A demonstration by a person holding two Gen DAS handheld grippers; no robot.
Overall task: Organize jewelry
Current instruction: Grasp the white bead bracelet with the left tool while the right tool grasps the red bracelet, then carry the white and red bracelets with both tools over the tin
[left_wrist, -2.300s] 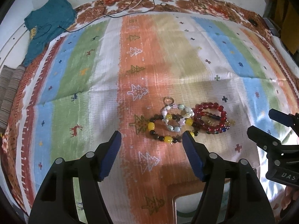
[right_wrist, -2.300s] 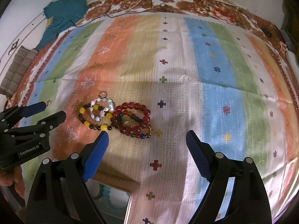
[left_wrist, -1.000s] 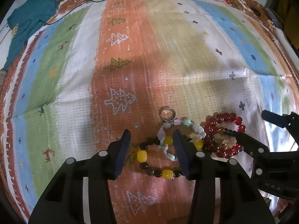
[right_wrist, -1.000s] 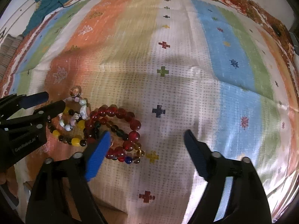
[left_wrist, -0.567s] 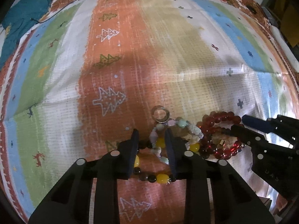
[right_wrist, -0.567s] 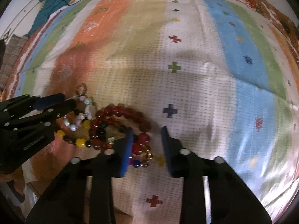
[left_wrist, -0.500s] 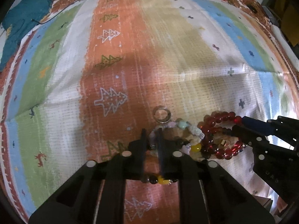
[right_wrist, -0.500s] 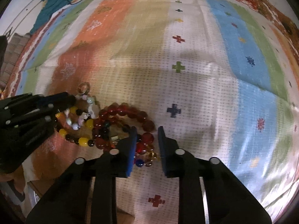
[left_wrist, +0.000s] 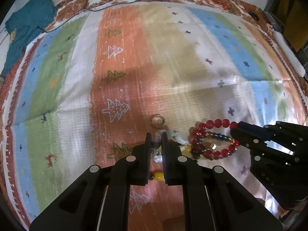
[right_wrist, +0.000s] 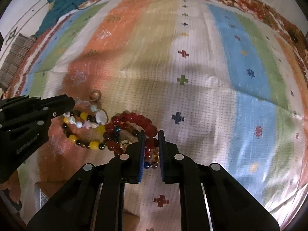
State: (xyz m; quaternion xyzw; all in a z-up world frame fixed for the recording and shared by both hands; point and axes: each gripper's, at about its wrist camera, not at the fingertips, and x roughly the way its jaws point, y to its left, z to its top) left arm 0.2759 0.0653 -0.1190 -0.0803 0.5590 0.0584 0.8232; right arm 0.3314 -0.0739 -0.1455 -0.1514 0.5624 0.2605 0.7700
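Observation:
Several bead bracelets lie in a heap on a striped cloth (left_wrist: pixel 173 61). My left gripper (left_wrist: pixel 156 137) is shut on the pale pastel bead bracelet (right_wrist: pixel 92 113), also seen between its pads in the left wrist view (left_wrist: pixel 156 144). A yellow-and-black bead bracelet (right_wrist: pixel 82 136) lies under it. My right gripper (right_wrist: pixel 151 134) is shut on the red bead bracelet (right_wrist: pixel 134 119), which also shows in the left wrist view (left_wrist: pixel 211 127). A thinner dark multicoloured bracelet (left_wrist: pixel 217 136) is tangled with the red one. A small ring (left_wrist: pixel 157 120) lies just beyond the heap.
A teal garment (left_wrist: pixel 25 27) lies at the far left corner, with a black cable (left_wrist: pixel 115 2) along the far edge. A folded striped cloth (right_wrist: pixel 15 57) is at the left edge. A box corner (right_wrist: pixel 134 217) shows below the grippers.
Both grippers moved down onto the heap and closed, the left on the pastel bracelet, the right on the red bracelet. Now both appear slightly raised, with the bracelets pulled a little.

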